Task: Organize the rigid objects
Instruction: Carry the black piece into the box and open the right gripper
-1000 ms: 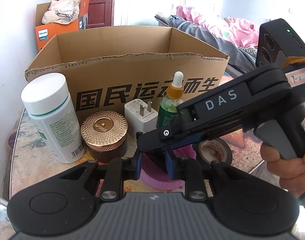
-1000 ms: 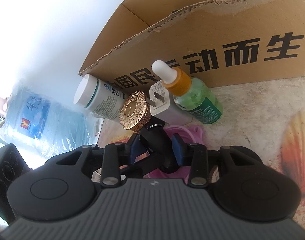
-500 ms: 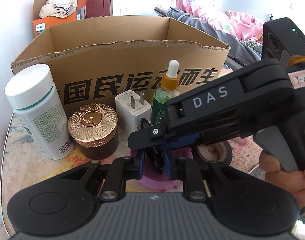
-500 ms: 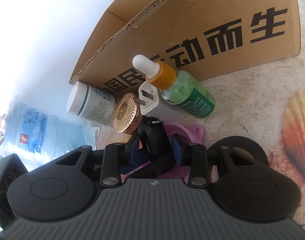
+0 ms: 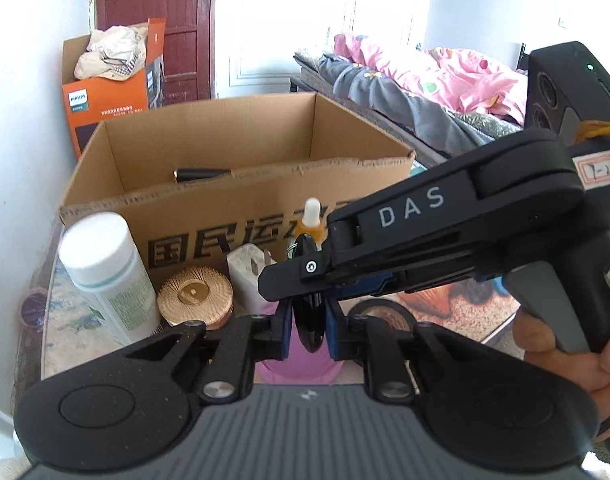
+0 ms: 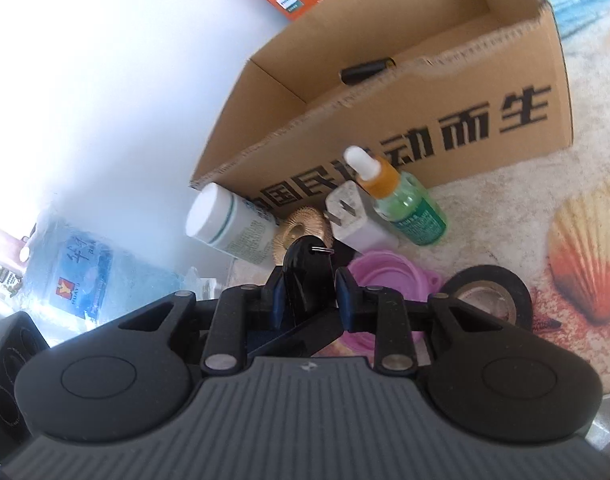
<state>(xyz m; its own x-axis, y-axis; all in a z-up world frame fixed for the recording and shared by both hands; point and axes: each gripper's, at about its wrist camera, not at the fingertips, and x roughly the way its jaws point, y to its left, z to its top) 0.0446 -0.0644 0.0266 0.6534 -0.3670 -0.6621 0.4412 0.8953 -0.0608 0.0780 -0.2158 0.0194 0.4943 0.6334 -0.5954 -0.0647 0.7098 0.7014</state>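
Key fob, black with a small metal ring at its tip, held up off the desk between both grippers at once. Left gripper clamped shut on its thin edges, blue pads flush against it. Right gripper has jaws closing on the fob's broad faces; pads look at or just short of contact, cannot tell if they press yet. Crossed holds, one across the other, read as a hand-over or a re-grip for a firmer hold.

Open cardboard box stands behind, one dark capped item already inside: likely the destination. Lined up against its front wall: white pill bottle, gold-lidded jar, white plug adapter, green dropper bottle. Nearer: pink collapsible cup and black tape roll, both directly below the fob
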